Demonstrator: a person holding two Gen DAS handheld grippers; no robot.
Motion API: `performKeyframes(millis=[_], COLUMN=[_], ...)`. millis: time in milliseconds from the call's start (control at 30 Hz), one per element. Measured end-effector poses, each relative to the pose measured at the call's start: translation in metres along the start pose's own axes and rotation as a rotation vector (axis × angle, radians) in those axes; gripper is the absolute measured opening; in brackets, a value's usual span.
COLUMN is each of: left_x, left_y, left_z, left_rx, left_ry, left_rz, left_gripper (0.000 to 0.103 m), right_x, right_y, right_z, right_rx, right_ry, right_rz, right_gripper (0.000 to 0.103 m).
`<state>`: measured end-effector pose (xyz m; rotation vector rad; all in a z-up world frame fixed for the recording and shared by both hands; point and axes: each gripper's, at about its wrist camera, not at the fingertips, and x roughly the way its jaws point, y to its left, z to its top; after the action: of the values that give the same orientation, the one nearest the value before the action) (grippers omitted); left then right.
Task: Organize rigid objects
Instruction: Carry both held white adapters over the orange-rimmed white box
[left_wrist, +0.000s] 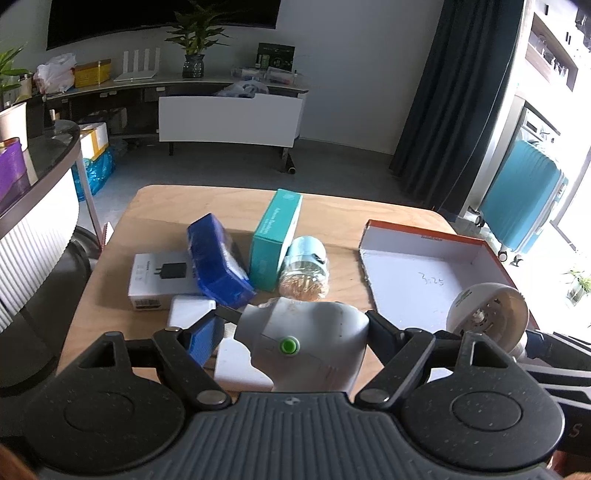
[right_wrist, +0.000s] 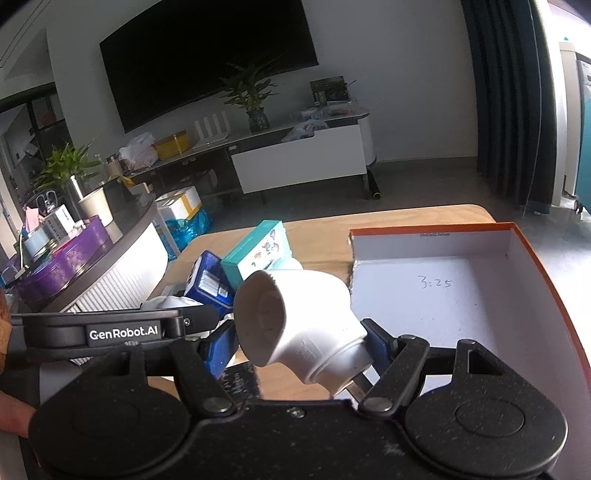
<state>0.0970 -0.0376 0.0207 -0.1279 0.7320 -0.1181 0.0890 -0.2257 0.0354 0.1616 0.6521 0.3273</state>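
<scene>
Held tight in each gripper (left_wrist: 301, 321) (right_wrist: 299, 343) is one hard, smooth white gadget (left_wrist: 306, 347) (right_wrist: 299, 321) (likely light), best gripped at its narrow neck.

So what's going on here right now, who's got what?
Each gripper holds one item. The left gripper is shut on a grey device with a green button. The right gripper is shut on a white round-headed appliance, next to the empty orange-rimmed box. The teal box, blue package, jar and charger box wait on the wooden table.
</scene>
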Motion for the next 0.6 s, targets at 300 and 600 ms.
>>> performKeyframes(millis=[300,600], left_x=[0.006,0.011], left_y=[-0.015,-0.027], left_z=[0.004,0.009], left_rx=[0.022,0.039], left_ry=[-0.003,-0.002], left_rz=[-0.028,-0.039], left_gripper=[0.083,0.083], right_x=[-0.002,-0.004], right_y=[-0.015,-0.027], right_z=[0.007,0.010], right_rx=[0.024,0.047], right_ry=[-0.017,-0.033], right_rz=[-0.031,-0.047], right_gripper=[0.086,0.086])
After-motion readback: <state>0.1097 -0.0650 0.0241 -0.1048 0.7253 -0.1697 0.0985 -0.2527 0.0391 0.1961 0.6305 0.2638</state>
